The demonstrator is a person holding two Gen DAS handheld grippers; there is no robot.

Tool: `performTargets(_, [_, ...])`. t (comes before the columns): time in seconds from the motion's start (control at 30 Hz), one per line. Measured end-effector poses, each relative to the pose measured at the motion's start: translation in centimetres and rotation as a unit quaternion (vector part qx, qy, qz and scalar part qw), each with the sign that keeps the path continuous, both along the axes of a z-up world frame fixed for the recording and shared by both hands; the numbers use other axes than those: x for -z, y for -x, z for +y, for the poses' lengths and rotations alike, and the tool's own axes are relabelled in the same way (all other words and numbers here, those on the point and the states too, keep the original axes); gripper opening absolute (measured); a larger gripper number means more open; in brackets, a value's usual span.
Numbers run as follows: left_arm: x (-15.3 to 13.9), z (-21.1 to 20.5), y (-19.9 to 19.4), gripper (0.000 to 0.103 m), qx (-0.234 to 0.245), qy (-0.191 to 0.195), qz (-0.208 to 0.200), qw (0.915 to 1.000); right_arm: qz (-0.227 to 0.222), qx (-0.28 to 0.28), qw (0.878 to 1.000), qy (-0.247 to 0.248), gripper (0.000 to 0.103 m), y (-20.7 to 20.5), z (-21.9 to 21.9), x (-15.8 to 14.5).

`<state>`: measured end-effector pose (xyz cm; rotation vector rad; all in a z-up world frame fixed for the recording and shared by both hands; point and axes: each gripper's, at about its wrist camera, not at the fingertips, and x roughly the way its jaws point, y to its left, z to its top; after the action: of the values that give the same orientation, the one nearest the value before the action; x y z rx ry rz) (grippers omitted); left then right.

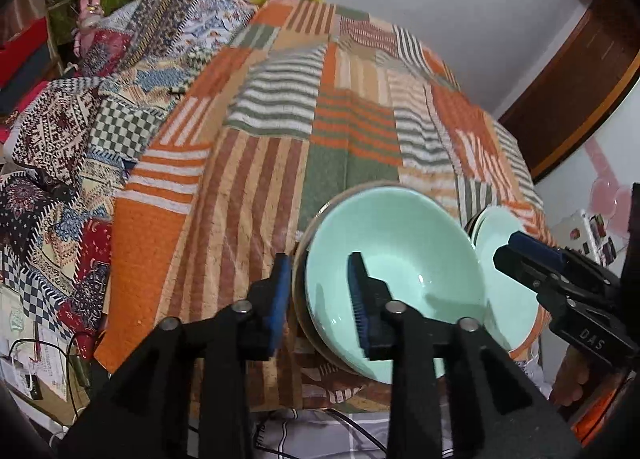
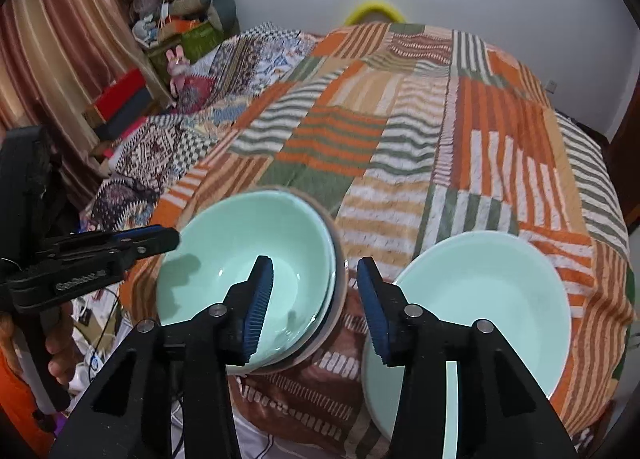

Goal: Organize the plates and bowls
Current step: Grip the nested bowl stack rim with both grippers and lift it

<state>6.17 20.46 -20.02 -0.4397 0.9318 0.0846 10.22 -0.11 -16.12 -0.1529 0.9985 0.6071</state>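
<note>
Left tool (image 1: 320, 291) spread astride rim of stacked mint bowls (image 1: 396, 259), right tool (image 2: 316, 299) spread, pinching nothing, mint plates (image 2: 480, 291) beside, striped bedspread (image 2: 360, 131) beneath.

- Ahead of both my tongs the striped bedspread (image 2: 400, 131) lies bare, open to pass over.
- Under my left gripper (image 1: 320, 299) sits the bowl stack (image 1: 396, 267), its rim between the pads.
- Between my right gripper's (image 2: 316, 299) fingers shows bare cloth; the plate (image 2: 480, 299) lies just right, the bowls just left.
- Clutter (image 2: 176, 35) crowds far left.
</note>
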Motion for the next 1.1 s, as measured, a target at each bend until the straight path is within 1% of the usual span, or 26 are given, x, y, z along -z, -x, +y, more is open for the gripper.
performTargets(0.03, [-0.1,0.1,0.2,0.036,-0.002,0.0,-0.002,1.0,0.004,0.003,1.0,-0.004,0.043,-0.1,-0.2,0.2])
performTargets(0.13, [0.5,0.2,0.5,0.036,-0.003,0.007,0.001,1.0,0.016,0.004,1.0,-0.005,0.044,-0.1,-0.3,0.9])
performTargets(0.37, [3.1,-0.6,0.3,0.036,0.016,0.018,0.019,0.9995,0.056,0.004,0.998,-0.011,0.044,-0.1,-0.1,3.2])
performTargets(0.57, [4.7,-0.8,-0.4,0.036,0.027,0.036,0.027,0.9987,0.069,0.004,0.997,-0.016,0.044,-0.4,0.0,4.0])
performTargets(0.7, [5.3,-1.0,-1.1,0.036,0.033,0.041,0.028,0.9982,0.077,0.004,0.997,-0.017,0.043,-0.7,0.1,4.6])
performTargets(0.9, [6.5,-1.1,-1.9,0.036,0.039,0.055,0.035,0.9971,0.094,0.001,0.995,-0.029,0.036,-1.1,0.2,5.5])
performTargets(1.0, [6.5,-1.4,-1.8,0.036,0.039,0.049,0.034,0.9975,0.089,0.001,0.996,-0.02,0.035,-1.0,0.4,5.5])
performTargets(1.1, [6.3,-1.2,-1.9,0.036,0.036,0.056,0.034,0.9972,0.093,0.006,0.996,-0.011,0.035,-1.1,0.5,5.4])
